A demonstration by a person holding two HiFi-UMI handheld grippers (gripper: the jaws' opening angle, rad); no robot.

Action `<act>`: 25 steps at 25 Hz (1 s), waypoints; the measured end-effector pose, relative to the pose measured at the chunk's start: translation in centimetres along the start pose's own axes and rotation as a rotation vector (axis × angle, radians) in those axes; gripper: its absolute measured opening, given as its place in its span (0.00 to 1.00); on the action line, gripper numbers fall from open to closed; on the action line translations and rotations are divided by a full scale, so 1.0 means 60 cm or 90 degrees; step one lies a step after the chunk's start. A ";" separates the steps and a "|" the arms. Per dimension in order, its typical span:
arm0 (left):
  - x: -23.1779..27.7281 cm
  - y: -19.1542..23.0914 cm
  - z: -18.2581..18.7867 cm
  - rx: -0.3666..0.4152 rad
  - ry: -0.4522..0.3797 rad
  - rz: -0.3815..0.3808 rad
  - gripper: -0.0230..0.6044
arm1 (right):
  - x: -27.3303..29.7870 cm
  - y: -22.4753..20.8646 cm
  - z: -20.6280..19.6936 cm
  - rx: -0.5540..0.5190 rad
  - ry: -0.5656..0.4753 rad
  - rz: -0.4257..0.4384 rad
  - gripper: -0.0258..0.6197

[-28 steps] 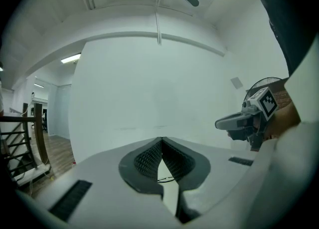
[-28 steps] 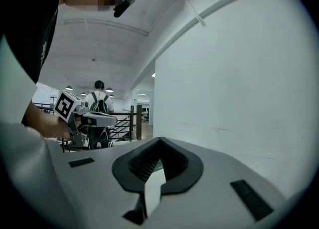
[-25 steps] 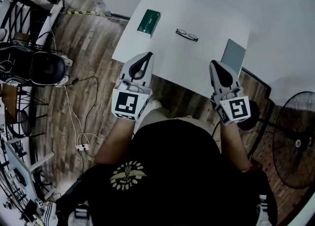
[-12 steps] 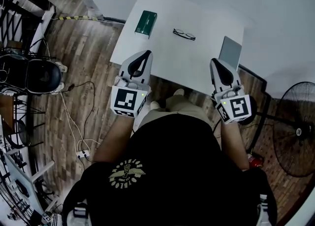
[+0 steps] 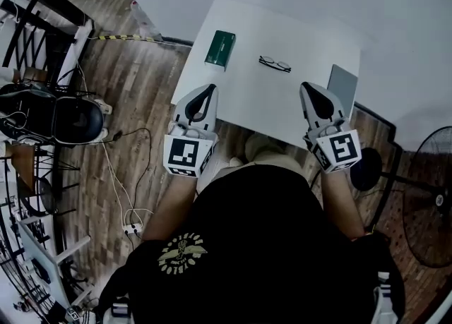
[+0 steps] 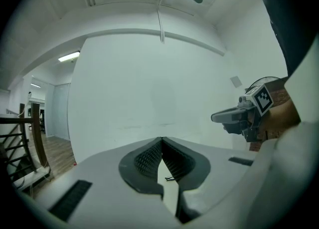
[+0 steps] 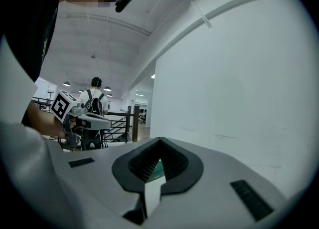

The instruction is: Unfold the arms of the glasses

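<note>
Lying untouched on the bench between green box and grey slab, glasses; left gripper and right gripper, jaws closed on nothing, hover at the near edge, seemingly staged either side for approach.

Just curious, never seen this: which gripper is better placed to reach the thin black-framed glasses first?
Probably the right gripper: in the head view its shut tips sit nearer the thin black-framed glasses on the white table than the left gripper does.
</note>
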State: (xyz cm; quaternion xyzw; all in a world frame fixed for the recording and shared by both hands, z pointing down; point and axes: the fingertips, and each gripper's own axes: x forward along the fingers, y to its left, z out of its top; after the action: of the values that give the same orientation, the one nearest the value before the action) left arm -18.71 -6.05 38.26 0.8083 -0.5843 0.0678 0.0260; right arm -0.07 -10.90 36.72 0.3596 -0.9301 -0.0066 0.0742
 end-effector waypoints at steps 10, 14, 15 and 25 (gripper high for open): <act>0.071 0.053 -0.020 -0.014 0.024 0.022 0.05 | 0.113 -0.046 -0.011 -0.006 0.012 0.037 0.04; 0.106 0.061 -0.051 -0.014 0.042 0.023 0.05 | 0.147 -0.064 -0.044 -0.017 0.049 0.051 0.04; 0.118 0.062 -0.062 -0.018 0.046 0.022 0.05 | 0.155 -0.070 -0.055 -0.019 0.057 0.056 0.04; 0.198 0.052 -0.131 -0.041 0.088 -0.007 0.05 | 0.210 -0.108 -0.147 -0.012 0.135 0.071 0.04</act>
State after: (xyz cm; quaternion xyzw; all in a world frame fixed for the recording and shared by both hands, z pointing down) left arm -18.65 -17.29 47.56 0.8038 -0.5784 0.1039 0.0928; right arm -3.68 -23.79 46.67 0.3050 -0.9356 0.0271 0.1756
